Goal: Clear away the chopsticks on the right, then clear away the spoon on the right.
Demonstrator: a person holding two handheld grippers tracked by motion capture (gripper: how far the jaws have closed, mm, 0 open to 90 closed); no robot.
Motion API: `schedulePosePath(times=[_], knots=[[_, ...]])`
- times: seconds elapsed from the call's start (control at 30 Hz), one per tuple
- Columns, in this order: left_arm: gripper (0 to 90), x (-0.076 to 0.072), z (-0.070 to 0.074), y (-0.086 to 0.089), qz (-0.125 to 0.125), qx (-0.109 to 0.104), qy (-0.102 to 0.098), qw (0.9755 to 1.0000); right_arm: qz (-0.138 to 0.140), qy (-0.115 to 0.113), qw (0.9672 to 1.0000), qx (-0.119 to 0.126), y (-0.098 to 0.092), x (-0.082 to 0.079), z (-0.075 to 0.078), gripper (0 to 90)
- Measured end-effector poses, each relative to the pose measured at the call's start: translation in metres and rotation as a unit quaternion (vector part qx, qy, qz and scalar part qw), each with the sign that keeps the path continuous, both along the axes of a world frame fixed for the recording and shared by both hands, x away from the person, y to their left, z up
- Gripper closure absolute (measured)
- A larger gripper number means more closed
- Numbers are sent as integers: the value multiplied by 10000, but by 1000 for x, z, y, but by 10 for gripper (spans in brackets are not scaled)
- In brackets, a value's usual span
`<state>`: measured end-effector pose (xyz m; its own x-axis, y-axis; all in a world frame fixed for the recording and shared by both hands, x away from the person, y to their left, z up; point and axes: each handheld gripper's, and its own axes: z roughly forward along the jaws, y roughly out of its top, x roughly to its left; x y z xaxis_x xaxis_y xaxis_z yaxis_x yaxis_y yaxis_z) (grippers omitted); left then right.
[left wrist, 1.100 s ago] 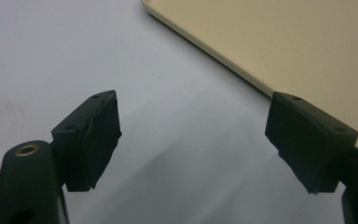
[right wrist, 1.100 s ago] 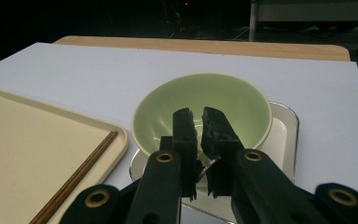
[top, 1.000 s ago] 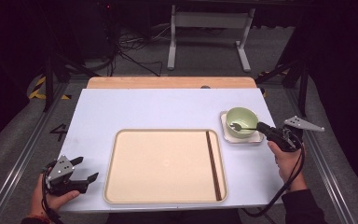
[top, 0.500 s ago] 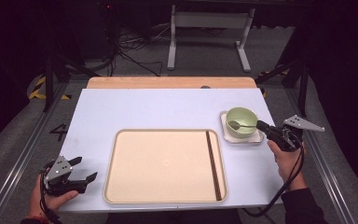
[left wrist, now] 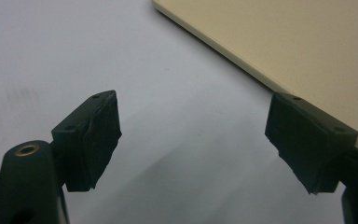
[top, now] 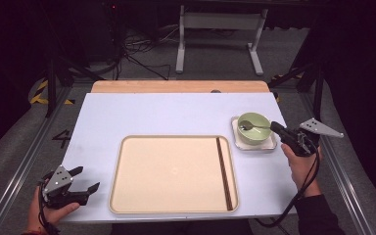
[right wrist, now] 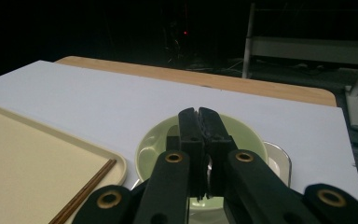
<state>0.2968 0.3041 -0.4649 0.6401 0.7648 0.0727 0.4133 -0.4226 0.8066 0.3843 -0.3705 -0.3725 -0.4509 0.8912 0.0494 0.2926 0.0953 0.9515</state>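
Right gripper (top: 275,128) was clamped on the handle end of the slim metal spoon (top: 250,127); jaws pressed together in the right gripper view, a sliver of handle just visible between them.

Spoon's bowl end lay inside the pale green round bowl (top: 254,128), handle slanting out over the rim toward the table's right edge. Green bowl sat on the small white square dish (top: 272,145), near the right edge, just beside the tray's far-right corner. Nothing else visible in the bowl.

Handling guess: spoon light, rigid, smooth, so it could swivel in the pads. Gripping further down the handle would probably steady it. Bowl looked light and might slide if the spoon dragged the rim.

Large beige rectangular tray (top: 127,196) held 1 pair of dark wooden chopsticks (top: 223,171) along its right rim.

Left gripper (top: 86,179) sat at the near-left corner, jaws wide apart, holding nothing.
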Motion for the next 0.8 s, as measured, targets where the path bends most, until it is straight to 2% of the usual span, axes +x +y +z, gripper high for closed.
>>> schedulePosePath(times=[0.5, 0.8], knots=[[191, 0, 0, 0, -4, 9, 17, 10000, -34, -205, 9998, 35, 1, -3, 7, 900], [191, -1, 0, 0, -7, 18, 5, 10000, 52, -393, 9992, -13, 6, -9, 15, 900]])
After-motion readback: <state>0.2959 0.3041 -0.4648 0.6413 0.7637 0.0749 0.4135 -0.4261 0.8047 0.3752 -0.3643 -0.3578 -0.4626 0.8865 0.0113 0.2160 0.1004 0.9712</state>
